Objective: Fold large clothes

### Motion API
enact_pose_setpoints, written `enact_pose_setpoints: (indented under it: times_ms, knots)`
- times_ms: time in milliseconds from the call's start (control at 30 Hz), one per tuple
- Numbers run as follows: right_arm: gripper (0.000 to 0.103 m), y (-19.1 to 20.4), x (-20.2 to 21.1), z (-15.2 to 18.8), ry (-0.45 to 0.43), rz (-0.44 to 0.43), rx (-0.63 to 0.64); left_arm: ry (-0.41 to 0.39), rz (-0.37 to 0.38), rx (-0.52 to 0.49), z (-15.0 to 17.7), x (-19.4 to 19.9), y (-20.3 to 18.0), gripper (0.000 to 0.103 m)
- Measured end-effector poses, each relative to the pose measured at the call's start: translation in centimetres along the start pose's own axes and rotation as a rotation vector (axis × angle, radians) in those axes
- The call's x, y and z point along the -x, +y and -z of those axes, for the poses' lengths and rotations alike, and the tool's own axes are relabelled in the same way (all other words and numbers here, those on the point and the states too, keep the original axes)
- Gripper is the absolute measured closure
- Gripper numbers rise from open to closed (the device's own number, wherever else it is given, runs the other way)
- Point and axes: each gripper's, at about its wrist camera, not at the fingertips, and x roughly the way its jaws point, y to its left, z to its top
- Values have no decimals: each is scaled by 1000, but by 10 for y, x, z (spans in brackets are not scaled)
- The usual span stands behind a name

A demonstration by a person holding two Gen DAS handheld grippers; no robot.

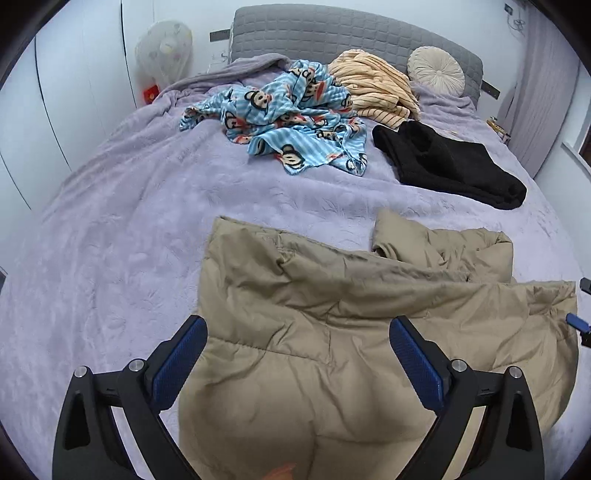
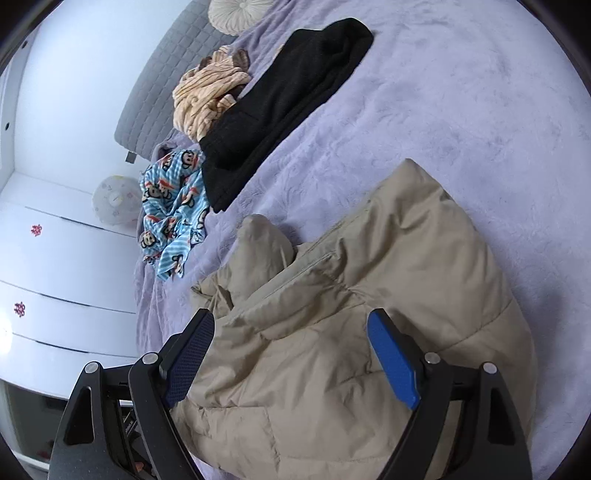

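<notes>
The left gripper (image 1: 297,354) is being held with its jaws spread wide, nothing being gripped between the blue pads (image 1: 415,363). It is being held over the near part of a tan jacket (image 1: 332,332), which is lying rumpled on the lilac blanket (image 1: 110,229) covering the bed. In the left wrist view the jacket is being seen spread from the near edge of the bed out to the right, a folded-over part (image 1: 443,243) lying at its far right side.

The right gripper (image 2: 291,350) is likewise being held wide open, with the jacket (image 2: 388,277) lying beneath and between its fingers; whether the cloth is being touched by them cannot be told. At the right edge of the left wrist view, a blue-tipped piece, probably part of the right gripper, is being seen just beside the jacket's edge.

Farther off, a black garment (image 1: 450,162) is lying on the blanket, apart from the jacket. To its left a blue cloth (image 1: 295,114) printed with monkey faces is lying crumpled, and a striped cream garment (image 1: 373,88) is heaped just behind, touching it. At the head of the bed a round cushion (image 1: 436,70) is being propped against the grey headboard (image 1: 332,33). A covered fan (image 1: 164,51) is standing by the white wardrobe (image 1: 66,92) at the far left.
</notes>
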Motion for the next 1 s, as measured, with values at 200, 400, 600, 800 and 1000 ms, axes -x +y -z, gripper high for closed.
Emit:
enact_pose_setpoints:
  times_ms: [200,400,600,800,1000]
  knots:
    - [80,22,-53,26,126,131,243,157,103,-33,5,-54,-22,64]
    - [94,1,-102,18,127,180,250,111,3,1,0,-108,-32,64]
    - [98,-6,-102,-6,138,151,193,122,-17,-2,-20,-121,-27,64]
    - [97,-31,-72,-40,71,208,105,124,-91,74,-38,-130,8,64]
    - [91,34,-66,-39,79,46,219,76,-41,34,-45,-102,-11,64]
